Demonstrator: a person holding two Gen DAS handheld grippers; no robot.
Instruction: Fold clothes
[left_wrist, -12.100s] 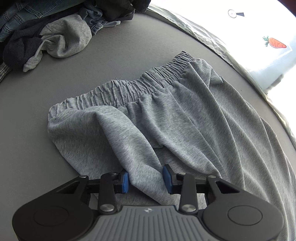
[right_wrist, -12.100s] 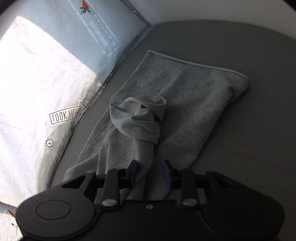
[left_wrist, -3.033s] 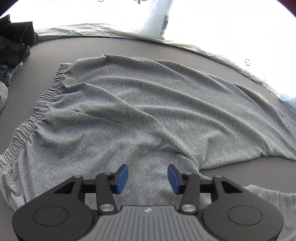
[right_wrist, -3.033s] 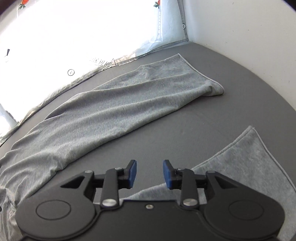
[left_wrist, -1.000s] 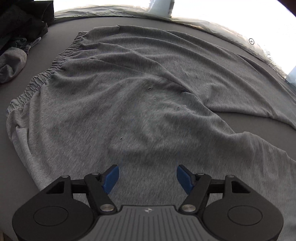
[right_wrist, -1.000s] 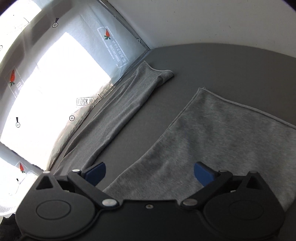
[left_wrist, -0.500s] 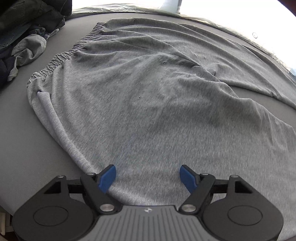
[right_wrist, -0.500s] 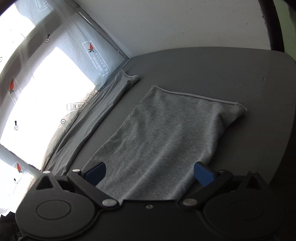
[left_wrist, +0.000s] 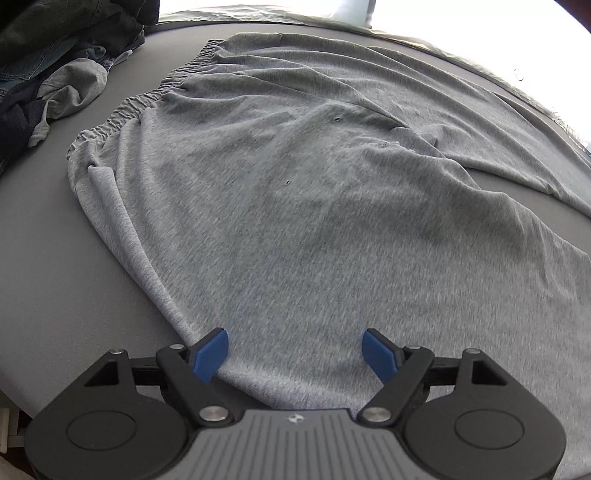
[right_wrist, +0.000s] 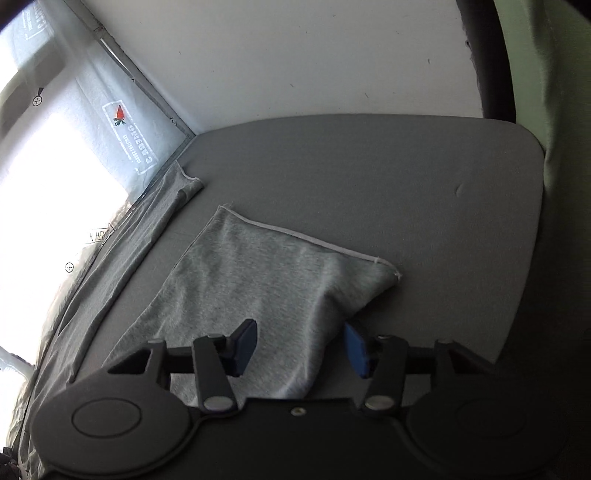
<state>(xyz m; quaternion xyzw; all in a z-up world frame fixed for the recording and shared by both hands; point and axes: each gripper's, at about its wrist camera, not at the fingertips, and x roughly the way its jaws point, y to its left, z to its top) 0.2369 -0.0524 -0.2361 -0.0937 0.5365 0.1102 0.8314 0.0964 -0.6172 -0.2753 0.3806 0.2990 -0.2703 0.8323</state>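
Note:
Grey sweatpants (left_wrist: 295, 184) lie spread on the grey table (left_wrist: 55, 258), elastic waistband (left_wrist: 122, 114) at the upper left. My left gripper (left_wrist: 295, 354) hangs over the pants' near edge with its jaws opening; the fabric lies under and between the blue pads, untouched. In the right wrist view the near trouser leg (right_wrist: 258, 280) ends in a pale hem (right_wrist: 306, 236), and the far leg (right_wrist: 147, 229) runs along the window side. My right gripper (right_wrist: 301, 349) is closing over the near leg's side edge, where the cloth bunches up between its pads.
A pile of dark and grey clothes (left_wrist: 44, 74) sits at the table's far left corner. A white wall (right_wrist: 332, 66) and a plastic-covered window (right_wrist: 55, 184) border the table. A green curtain (right_wrist: 535, 74) hangs past the rounded corner (right_wrist: 524, 140).
The right gripper's jaws have narrowed a lot and now straddle the near leg's side edge, which has bunched up. The left gripper slid slightly toward the pants' near edge, jaws a little wider.

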